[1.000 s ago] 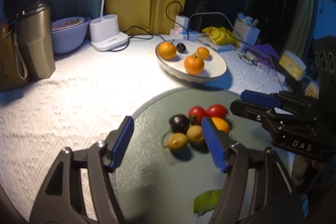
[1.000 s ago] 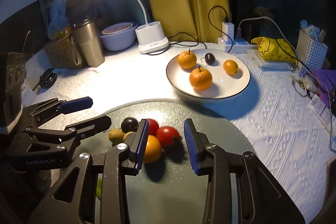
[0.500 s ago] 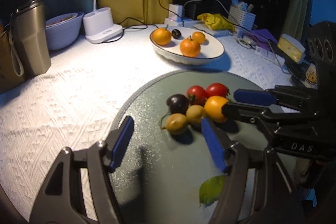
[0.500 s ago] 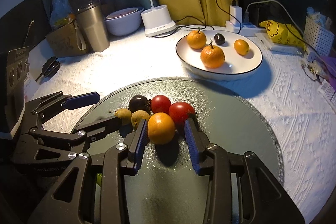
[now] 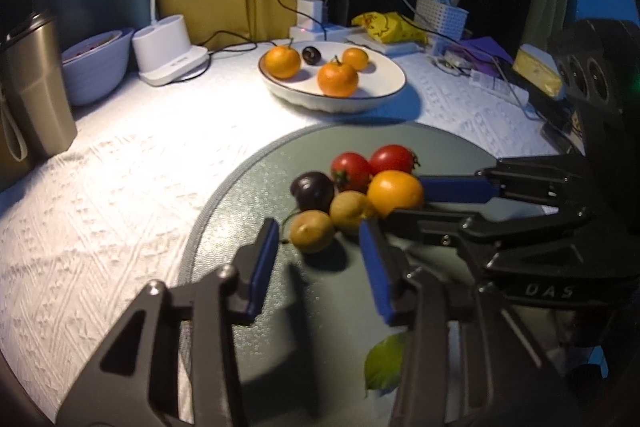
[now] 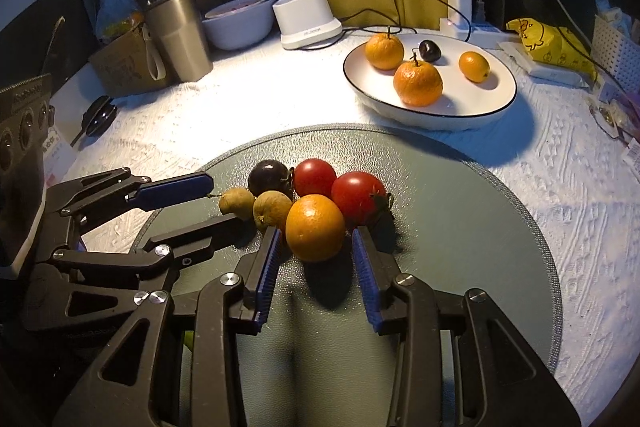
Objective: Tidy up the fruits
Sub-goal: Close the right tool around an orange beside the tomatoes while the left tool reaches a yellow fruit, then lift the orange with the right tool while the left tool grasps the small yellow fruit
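A cluster of fruit lies on a round grey mat [image 6: 460,211]: an orange [image 6: 315,227], two red tomatoes [image 6: 358,195], a dark plum [image 6: 269,175] and two brown-yellow fruits [image 6: 272,207]. My right gripper [image 6: 314,251] is open, its fingers on either side of the orange's near half. My left gripper [image 5: 318,257] is open just short of a brown-yellow fruit [image 5: 312,230]. A white plate [image 6: 492,107] behind the mat holds three oranges [image 6: 418,83] and a dark plum [image 6: 430,51].
A metal tumbler [image 6: 178,35], a white bowl [image 6: 236,23] and a lamp base [image 6: 306,21] stand at the back left. A power strip with cables [image 6: 460,15], a yellow bag [image 6: 548,43] and a white basket [image 6: 616,43] stand at the back right. A green leaf [image 5: 384,363] lies on the mat.
My right gripper has moved forward until its fingers flank the orange. My left gripper has moved closer to the brown-yellow fruit. No fruit has moved.
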`<state>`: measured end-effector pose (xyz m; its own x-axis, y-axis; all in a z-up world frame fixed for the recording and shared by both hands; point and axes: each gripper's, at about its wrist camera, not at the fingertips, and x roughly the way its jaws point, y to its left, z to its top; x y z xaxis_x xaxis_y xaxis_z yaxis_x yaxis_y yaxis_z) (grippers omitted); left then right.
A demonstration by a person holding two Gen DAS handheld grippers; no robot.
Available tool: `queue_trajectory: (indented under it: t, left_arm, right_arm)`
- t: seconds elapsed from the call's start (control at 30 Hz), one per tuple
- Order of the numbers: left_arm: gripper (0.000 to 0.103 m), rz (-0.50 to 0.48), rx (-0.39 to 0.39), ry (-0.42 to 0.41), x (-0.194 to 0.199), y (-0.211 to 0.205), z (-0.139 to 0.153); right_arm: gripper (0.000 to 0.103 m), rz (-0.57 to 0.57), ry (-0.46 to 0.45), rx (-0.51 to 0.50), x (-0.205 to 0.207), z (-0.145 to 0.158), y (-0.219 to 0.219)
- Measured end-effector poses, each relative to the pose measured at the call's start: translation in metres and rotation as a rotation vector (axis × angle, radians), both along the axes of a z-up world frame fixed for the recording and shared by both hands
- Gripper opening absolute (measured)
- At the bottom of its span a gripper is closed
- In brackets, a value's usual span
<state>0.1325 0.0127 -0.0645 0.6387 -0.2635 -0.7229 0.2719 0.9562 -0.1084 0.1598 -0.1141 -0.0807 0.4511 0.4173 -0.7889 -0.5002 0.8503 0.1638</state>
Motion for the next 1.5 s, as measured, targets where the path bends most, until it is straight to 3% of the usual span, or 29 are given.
queue_trajectory:
  t: [0.5,0.6,0.9,1.5]
  left_arm:
    - [0.036,-0.026,0.033,-0.005,0.009,-0.005,0.000]
    - [0.026,-0.034,0.041,0.009,0.011,-0.005,-0.003]
    - [0.026,-0.050,0.055,0.005,0.010,-0.008,-0.002]
    - [0.026,-0.051,0.030,-0.051,0.006,-0.013,0.026]
  right_arm:
    - [0.034,0.018,0.021,-0.001,0.006,-0.004,0.002]
    - [0.034,0.014,0.020,0.003,0.006,-0.003,0.001]
    - [0.034,0.005,0.014,0.009,0.004,-0.002,-0.007]
    - [0.034,-0.023,-0.045,0.016,0.003,0.023,-0.023]
